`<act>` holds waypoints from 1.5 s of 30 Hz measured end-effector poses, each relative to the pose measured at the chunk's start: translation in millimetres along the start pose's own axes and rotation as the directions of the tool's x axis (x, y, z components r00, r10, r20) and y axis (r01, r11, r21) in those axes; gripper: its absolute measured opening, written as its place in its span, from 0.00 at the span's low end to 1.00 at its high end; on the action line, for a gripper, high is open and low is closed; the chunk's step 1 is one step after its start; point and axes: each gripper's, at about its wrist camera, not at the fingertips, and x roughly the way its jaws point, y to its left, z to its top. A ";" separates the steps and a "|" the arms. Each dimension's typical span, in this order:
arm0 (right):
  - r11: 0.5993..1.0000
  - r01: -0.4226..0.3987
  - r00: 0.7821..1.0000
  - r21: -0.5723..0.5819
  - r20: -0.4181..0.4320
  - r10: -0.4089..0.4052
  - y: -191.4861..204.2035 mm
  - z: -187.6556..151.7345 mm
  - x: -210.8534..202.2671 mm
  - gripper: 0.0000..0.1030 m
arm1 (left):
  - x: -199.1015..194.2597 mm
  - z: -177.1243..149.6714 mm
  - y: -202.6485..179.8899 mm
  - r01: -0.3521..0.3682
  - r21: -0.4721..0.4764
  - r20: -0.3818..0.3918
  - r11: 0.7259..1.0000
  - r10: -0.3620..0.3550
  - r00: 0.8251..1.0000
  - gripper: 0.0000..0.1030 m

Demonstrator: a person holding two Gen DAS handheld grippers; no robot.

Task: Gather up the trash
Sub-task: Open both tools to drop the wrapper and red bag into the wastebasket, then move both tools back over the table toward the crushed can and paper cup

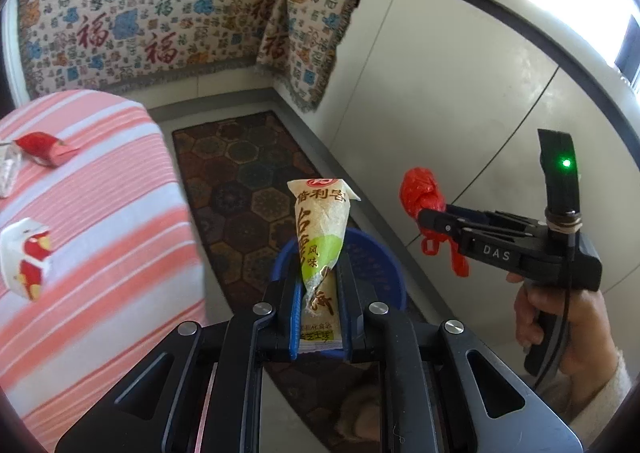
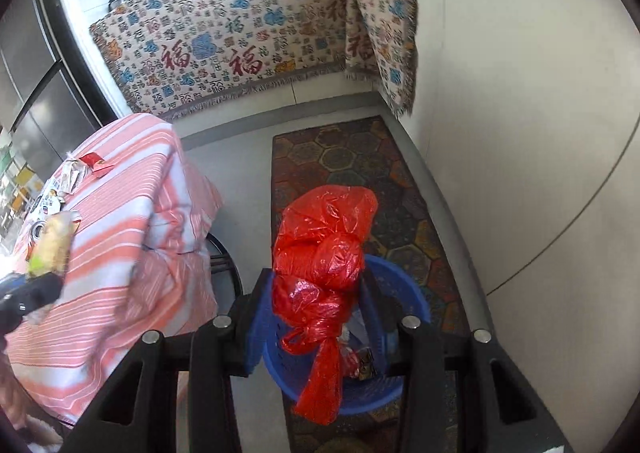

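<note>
My left gripper (image 1: 320, 293) is shut on a yellow-and-green snack wrapper (image 1: 322, 229) that stands up between its jaws. A blue plastic basket (image 1: 376, 265) sits on the floor right behind it. To the right, my right gripper (image 1: 426, 219) pinches a knotted red plastic bag (image 1: 420, 193). In the right wrist view the red bag (image 2: 324, 249) hangs in my right gripper (image 2: 316, 293) over the blue basket (image 2: 416, 293), which holds some trash. The left gripper (image 2: 40, 285) with its wrapper (image 2: 52, 245) shows at the left edge.
A table under a pink striped cloth (image 1: 100, 213) stands to the left, bearing a red wrapper (image 1: 44, 147), a white-and-red carton (image 1: 28, 257) and other litter. A dark patterned rug (image 1: 240, 181) covers the floor. White cabinets (image 1: 460, 93) line the right side.
</note>
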 end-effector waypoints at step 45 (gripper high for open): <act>0.996 0.080 0.956 -0.038 0.285 -0.066 15.8 22.0 -30.0 0.62 | -34.8 -44.4 23.3 -0.102 0.044 0.016 0.994 0.101 0.995 0.79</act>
